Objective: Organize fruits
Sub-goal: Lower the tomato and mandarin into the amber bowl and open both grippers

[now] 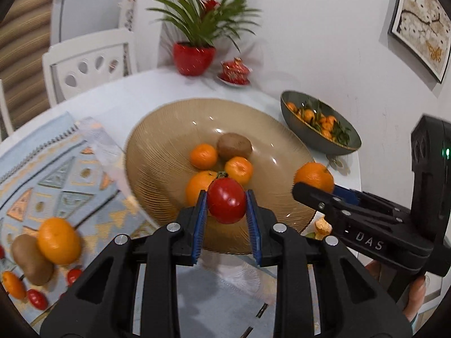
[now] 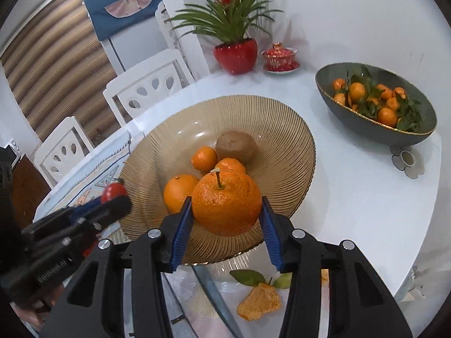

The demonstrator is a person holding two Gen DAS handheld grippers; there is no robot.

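Left gripper, blue pads clamped on a smooth red tomato; right gripper, pads clamped on a large pebbled orange. Both fruits hang over the near rim of the ribbed amber glass bowl. Risk: the two grippers converge on one bowl and may collide, and a round fruit released high could roll or knock its neighbours. Bowl contents: three oranges, one brown kiwi. On the patterned blue placemat: at least two oranges, one kiwi, several small tomatoes.

the left tongs were clamped on a tomato; the right tongs gripped an orange, both side by side.
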